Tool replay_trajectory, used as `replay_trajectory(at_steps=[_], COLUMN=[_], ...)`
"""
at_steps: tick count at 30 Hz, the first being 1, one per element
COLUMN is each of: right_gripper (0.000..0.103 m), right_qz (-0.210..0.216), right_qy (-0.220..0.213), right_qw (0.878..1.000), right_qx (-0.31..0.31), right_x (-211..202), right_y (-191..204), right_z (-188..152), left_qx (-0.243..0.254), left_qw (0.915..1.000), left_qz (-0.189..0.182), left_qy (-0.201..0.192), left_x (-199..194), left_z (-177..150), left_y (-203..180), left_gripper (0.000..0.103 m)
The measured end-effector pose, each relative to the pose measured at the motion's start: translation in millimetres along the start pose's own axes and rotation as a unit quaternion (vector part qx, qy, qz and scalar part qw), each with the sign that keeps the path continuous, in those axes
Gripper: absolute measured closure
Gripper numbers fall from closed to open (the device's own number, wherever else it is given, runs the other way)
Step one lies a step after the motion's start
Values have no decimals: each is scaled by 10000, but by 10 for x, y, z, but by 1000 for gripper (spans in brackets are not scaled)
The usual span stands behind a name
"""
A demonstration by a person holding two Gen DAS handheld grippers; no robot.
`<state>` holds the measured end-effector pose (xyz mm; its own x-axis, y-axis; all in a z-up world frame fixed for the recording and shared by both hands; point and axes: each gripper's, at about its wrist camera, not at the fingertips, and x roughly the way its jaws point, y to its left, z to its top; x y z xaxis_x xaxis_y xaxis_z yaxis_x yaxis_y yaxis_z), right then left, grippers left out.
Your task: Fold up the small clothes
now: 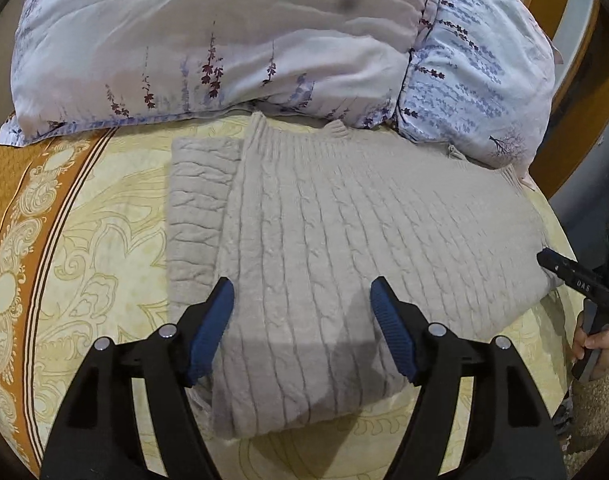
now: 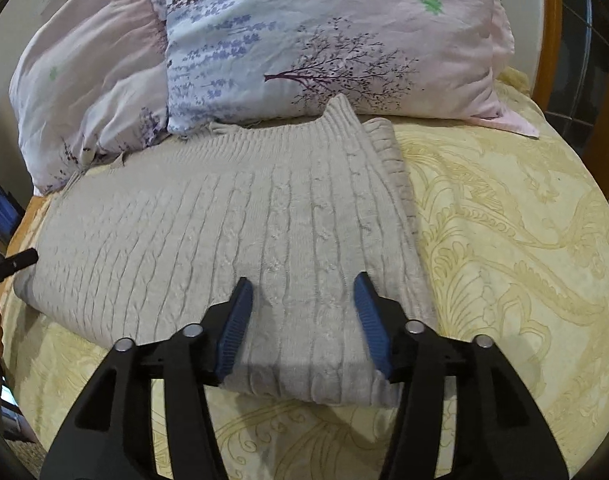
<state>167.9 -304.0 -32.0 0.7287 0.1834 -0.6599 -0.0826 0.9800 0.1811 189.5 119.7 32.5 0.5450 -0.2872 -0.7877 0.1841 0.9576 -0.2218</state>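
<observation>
A beige cable-knit sweater (image 1: 324,216) lies folded flat on the bed, its ribbed hem toward the pillows. It also shows in the right wrist view (image 2: 208,232). My left gripper (image 1: 302,292) is open and empty, its blue fingertips hovering over the sweater's near left part. My right gripper (image 2: 304,286) is open and empty over the sweater's near right corner. The right gripper's black finger (image 1: 560,270) shows at the sweater's right edge in the left wrist view. The left gripper's tip (image 2: 18,262) shows at the sweater's left edge in the right wrist view.
Two floral pillows (image 1: 208,40) (image 2: 324,40) lie against the far side, touching the sweater's hem. The bed has a yellow patterned sheet (image 2: 504,220) with an orange border (image 1: 28,200). A wooden headboard (image 1: 576,92) curves behind.
</observation>
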Motion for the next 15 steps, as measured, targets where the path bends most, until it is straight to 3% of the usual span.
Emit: replay_trajectory(at_steps=[6, 9, 15], right_gripper=[31, 28, 27], right_qz=[-43, 49, 134], right_qy=[100, 101, 44], right_qw=[9999, 9998, 9986], right_qx=[-43, -170, -513], right_x=[-46, -47, 66], right_y=[192, 371, 825], right_z=[108, 186, 368], left_qx=[-503, -870, -1575], left_qw=[9971, 9941, 9851], left_qz=[-511, -543, -667], left_qy=[-237, -344, -160], left_x=[-225, -314, -231], left_z=[50, 102, 160], left_y=[203, 409, 745], left_gripper=[32, 30, 29])
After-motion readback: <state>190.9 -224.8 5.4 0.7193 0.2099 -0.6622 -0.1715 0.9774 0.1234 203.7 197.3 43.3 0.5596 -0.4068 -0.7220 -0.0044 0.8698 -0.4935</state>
